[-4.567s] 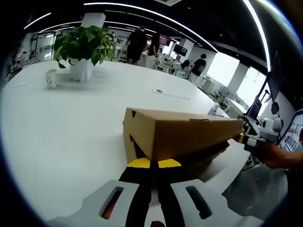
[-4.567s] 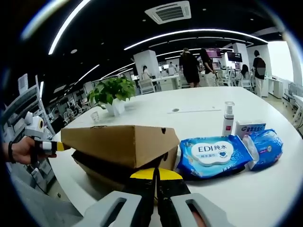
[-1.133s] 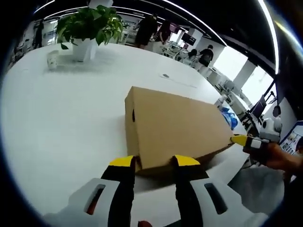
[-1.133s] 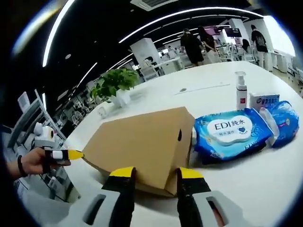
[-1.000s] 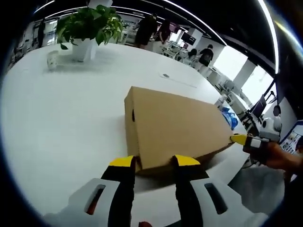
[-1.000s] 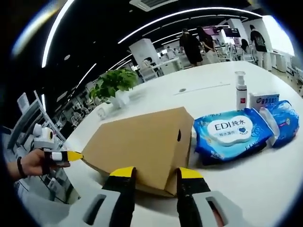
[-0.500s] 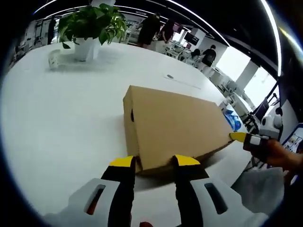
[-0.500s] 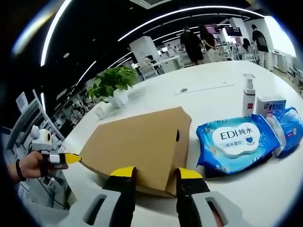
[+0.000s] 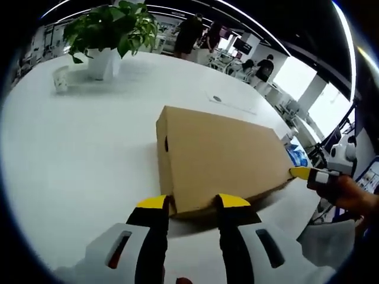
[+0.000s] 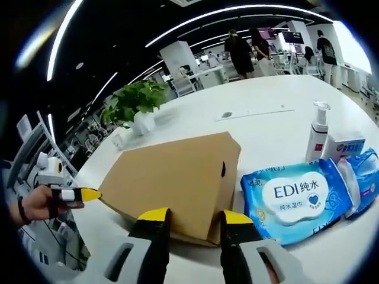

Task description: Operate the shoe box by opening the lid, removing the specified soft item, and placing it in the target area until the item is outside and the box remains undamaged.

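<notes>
A brown cardboard shoe box [image 9: 219,157] lies on the white table [image 9: 71,154] with its lid down flat. My left gripper [image 9: 192,202] is open, its yellow-tipped jaws on either side of the box's near corner. In the right gripper view the same box [image 10: 177,177] lies just ahead, and my right gripper [image 10: 194,217] is open astride its near end. The right gripper's yellow tip [image 9: 301,173] shows at the box's far right corner, held by a hand [image 9: 340,192]. The left gripper's tip [image 10: 89,193] sits at the box's left corner. The box's contents are hidden.
A blue EDI wet-wipes pack [image 10: 296,198] lies right of the box, touching it, with another blue pack [image 10: 366,171], a pump bottle [image 10: 318,139] and a small carton [image 10: 346,145] beyond. A potted plant [image 9: 103,35] and a cup [image 9: 59,78] stand far back. People walk behind the table.
Since 4.6 s ago the raised lid has come down flat and both grippers have gone from shut to open. Over the last second only the views have shifted slightly.
</notes>
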